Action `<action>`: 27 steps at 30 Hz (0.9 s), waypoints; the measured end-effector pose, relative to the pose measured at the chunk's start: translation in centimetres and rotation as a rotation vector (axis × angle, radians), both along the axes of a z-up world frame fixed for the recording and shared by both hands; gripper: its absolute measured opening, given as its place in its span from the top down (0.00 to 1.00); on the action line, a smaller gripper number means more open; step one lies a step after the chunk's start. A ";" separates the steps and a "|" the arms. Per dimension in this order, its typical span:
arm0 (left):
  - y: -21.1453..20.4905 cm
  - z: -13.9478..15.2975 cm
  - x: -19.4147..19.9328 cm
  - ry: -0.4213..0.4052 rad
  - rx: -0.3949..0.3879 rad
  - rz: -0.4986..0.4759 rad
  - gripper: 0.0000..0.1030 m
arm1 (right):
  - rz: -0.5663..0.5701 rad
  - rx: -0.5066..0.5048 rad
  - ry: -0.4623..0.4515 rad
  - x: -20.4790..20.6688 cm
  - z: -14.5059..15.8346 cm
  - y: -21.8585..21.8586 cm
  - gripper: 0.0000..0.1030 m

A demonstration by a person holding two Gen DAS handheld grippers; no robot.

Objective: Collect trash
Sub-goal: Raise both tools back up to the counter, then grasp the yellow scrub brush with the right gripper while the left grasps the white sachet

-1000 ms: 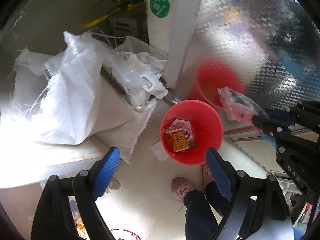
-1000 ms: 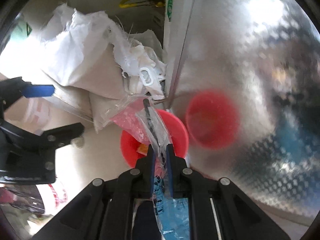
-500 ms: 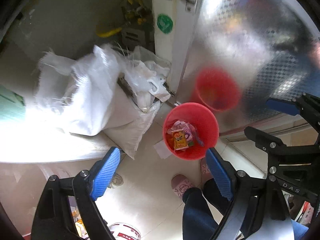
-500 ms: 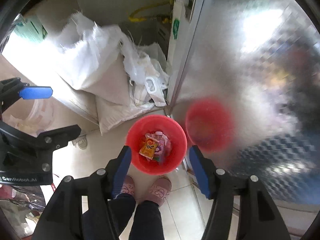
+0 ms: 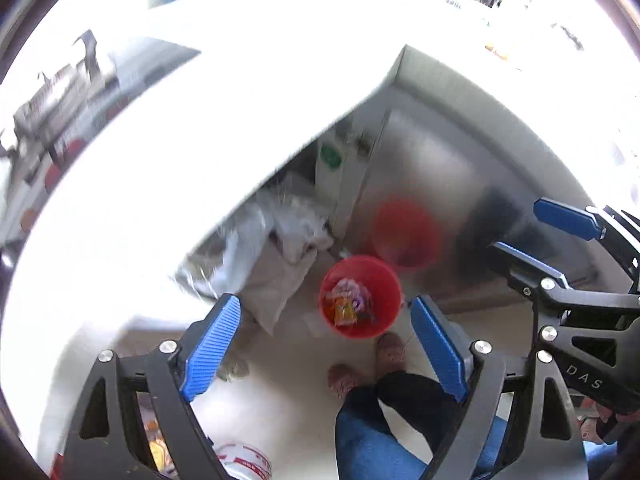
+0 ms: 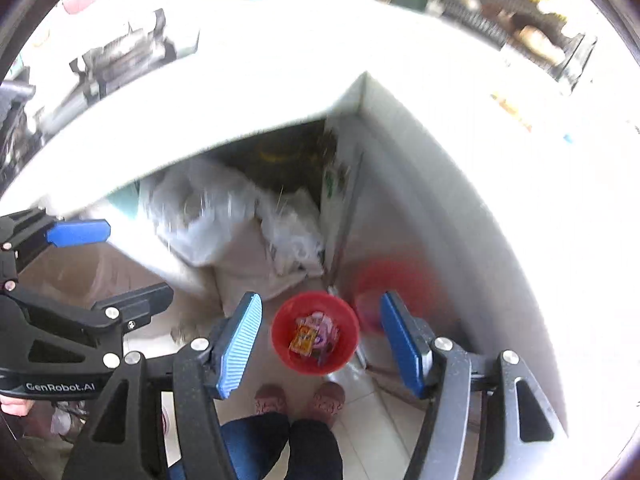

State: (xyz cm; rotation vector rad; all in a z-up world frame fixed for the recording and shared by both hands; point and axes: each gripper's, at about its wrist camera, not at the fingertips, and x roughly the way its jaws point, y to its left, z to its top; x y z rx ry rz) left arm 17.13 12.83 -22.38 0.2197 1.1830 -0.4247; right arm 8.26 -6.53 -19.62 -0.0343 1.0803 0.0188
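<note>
Countertop glare and motion blur obscure the white woven sacks [image 6: 224,232] at left. Left gripper [image 5: 326,344]: fingers spread, empty. Round red plastic bin [image 6: 315,333] on the floor now holds the wrappers, including the pink bag released earlier. Right gripper [image 6: 320,340]: jaws just opened, nothing between; both now higher above the bin.

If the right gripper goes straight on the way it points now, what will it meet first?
Probably the red bin on the floor. It lies between the open fingers of the right gripper, with nothing visible above it, though depth is hard to judge.
</note>
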 end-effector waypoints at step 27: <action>-21.0 13.0 18.3 -0.201 -0.062 -0.168 0.13 | -0.193 -0.117 -0.180 13.4 11.9 -18.7 0.31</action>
